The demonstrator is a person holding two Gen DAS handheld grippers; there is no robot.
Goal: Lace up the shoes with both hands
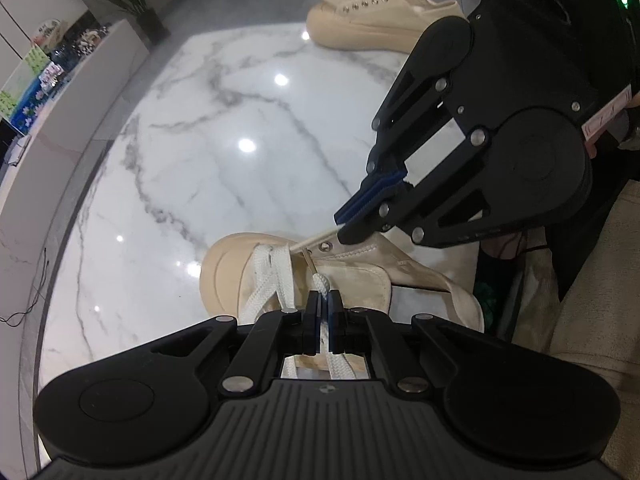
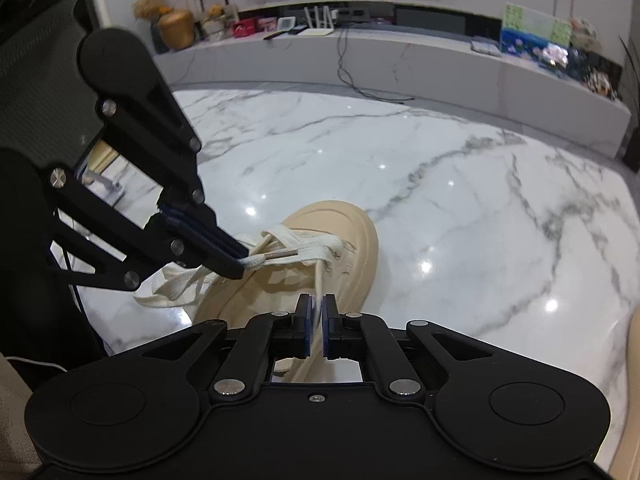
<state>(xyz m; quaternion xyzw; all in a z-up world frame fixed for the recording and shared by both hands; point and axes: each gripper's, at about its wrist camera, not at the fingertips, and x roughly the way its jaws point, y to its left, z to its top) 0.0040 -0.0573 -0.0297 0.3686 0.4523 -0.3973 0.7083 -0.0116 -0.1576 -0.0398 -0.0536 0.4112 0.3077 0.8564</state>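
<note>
1. Leftmost on the marble table (image 1: 168, 152) sits the cream shoe (image 1: 224, 264) being laced, toe toward the table's middle, with flat white lace crossing its lowest eyelets; a second cream shoe (image 1: 372, 16) stands well apart at the far edge.

2. Next, the left gripper (image 1: 324, 300) has its jaws pressed together on the white lace (image 1: 322, 282) just behind its tip, over the shoe's tongue. From the right wrist view the stiff aglet (image 2: 282, 254) sticks out past the fingertips, pointing across the laced rows.

3. Further right, the right gripper (image 2: 316, 304) is clamped on the other lace end (image 2: 318, 280); this strand runs straight from the jaws to an eyelet on the near side. From the left wrist view its thin tip (image 1: 312, 240) pokes out beside a metal eyelet (image 1: 326, 246).

4. Judging the step: one end is being fed into the next eyelet while the other is kept out of the way.

5. To do it well:
   - Keep the grip close behind the aglet so the tip stays stiff and aimable.
   - Line the tip up with the eyelet's axis before pushing; a slanted approach will likely catch on the metal ring.
   - Hold the other strand lightly taut, so the shoe does not slide on the glossy marble.
   - Regrip beyond the eyelet only once the aglet is fully through.
</note>
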